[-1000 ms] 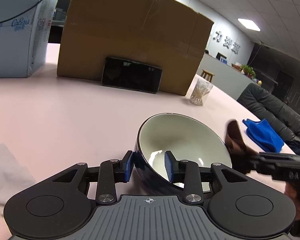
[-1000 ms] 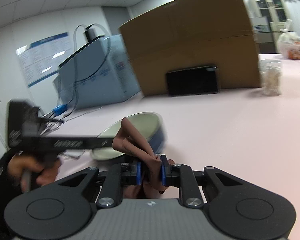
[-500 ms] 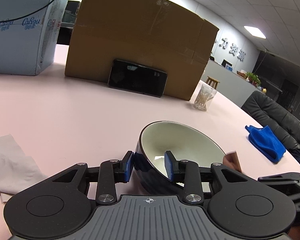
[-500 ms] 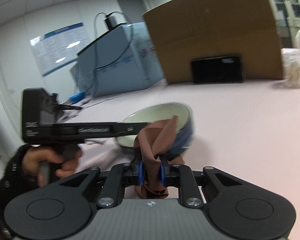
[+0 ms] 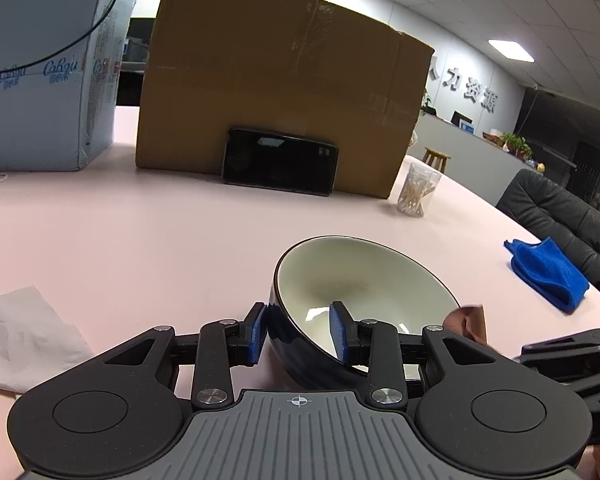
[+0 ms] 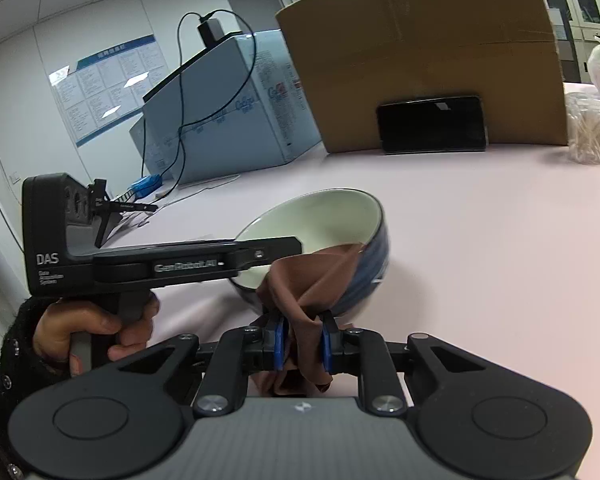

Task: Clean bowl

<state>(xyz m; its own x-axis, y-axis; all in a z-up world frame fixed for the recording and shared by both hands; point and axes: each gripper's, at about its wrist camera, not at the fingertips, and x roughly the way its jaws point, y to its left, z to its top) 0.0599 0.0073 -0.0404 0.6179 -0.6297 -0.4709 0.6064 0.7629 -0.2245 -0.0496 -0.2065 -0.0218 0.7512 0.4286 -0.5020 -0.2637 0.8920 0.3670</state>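
Note:
A bowl (image 5: 364, 276), dark blue outside and cream inside, is tipped on the pink table. My left gripper (image 5: 298, 330) is shut on its near rim, one blue pad outside and one inside. In the right wrist view the same bowl (image 6: 324, 220) leans toward me, and the left gripper's body (image 6: 160, 268) reaches to it from the left, held by a hand (image 6: 88, 328). My right gripper (image 6: 302, 346) is shut on a brown cloth (image 6: 312, 280), whose upper fold lies against the bowl's near rim. A corner of that brown cloth (image 5: 466, 322) shows by the bowl's right side.
A big cardboard box (image 5: 276, 76) with a black phone (image 5: 280, 162) leaning on it stands at the back. A light blue carton (image 5: 40, 80) is back left. A jar of cotton swabs (image 5: 416, 188), a blue cloth (image 5: 548, 272) and a white tissue (image 5: 20, 336) lie around.
My right gripper has swung the brown cloth in from the side, so it now rests on the bowl's near rim. The left gripper kept its hold on the bowl.

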